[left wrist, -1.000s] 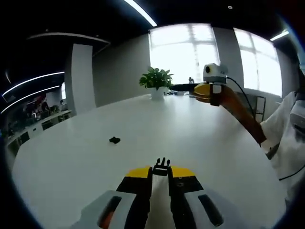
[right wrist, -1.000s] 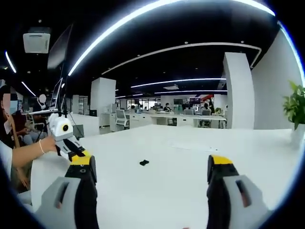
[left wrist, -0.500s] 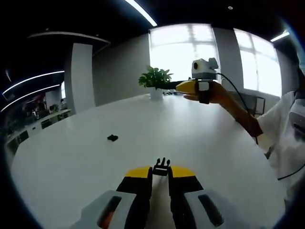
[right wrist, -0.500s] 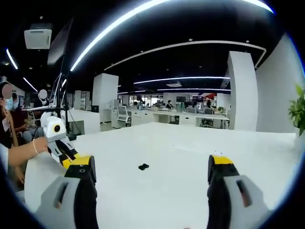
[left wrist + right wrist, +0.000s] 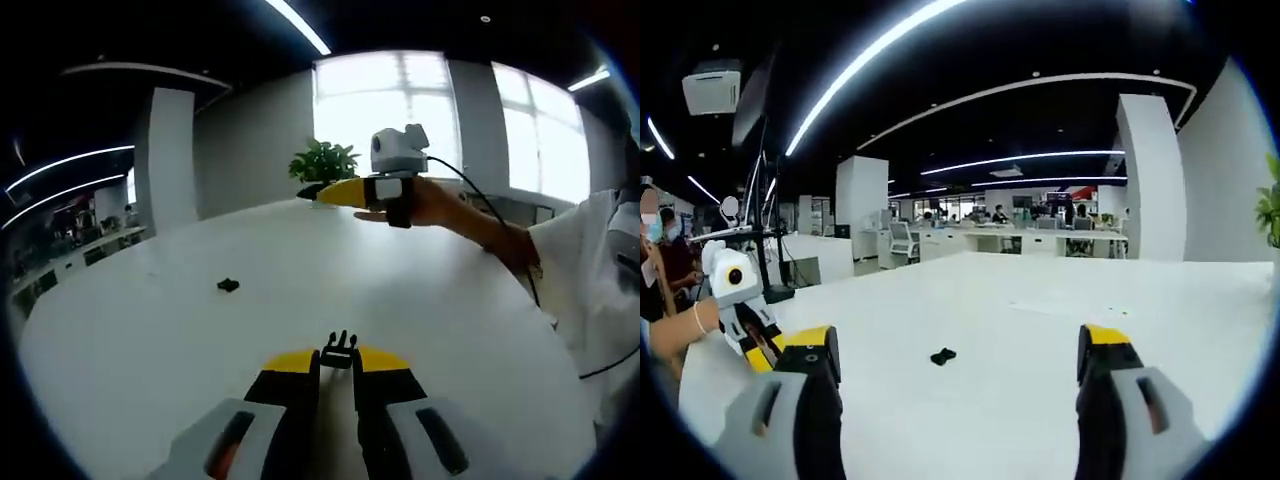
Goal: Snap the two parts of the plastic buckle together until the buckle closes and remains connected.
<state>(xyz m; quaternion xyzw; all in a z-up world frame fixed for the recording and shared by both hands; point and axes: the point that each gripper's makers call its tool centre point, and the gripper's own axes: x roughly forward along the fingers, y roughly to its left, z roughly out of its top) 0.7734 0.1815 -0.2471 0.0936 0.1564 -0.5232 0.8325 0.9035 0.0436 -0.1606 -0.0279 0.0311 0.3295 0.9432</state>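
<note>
My left gripper point(image 5: 338, 362) is shut on a small black pronged buckle part point(image 5: 339, 350), held low over the white table point(image 5: 150, 340). The other black buckle part point(image 5: 228, 285) lies loose on the table, to the left and further off. In the left gripper view, my right gripper point(image 5: 335, 191) shows above the table at centre-right, held in a hand. In the right gripper view, my right gripper point(image 5: 955, 352) is open with wide jaws, and the loose buckle part point(image 5: 943, 356) lies on the table between them, some way off. The left gripper point(image 5: 758, 345) shows at the left edge.
A potted plant point(image 5: 322, 163) stands at the table's far edge before bright windows. A person's white sleeve point(image 5: 585, 290) is at the right of the left gripper view. Desks, chairs and people fill the office beyond the table point(image 5: 1060, 330) in the right gripper view.
My right gripper has swung leftward and dipped slightly toward the loose buckle part, which now sits lower and more central between its jaws. The left gripper stays shut on its part.
</note>
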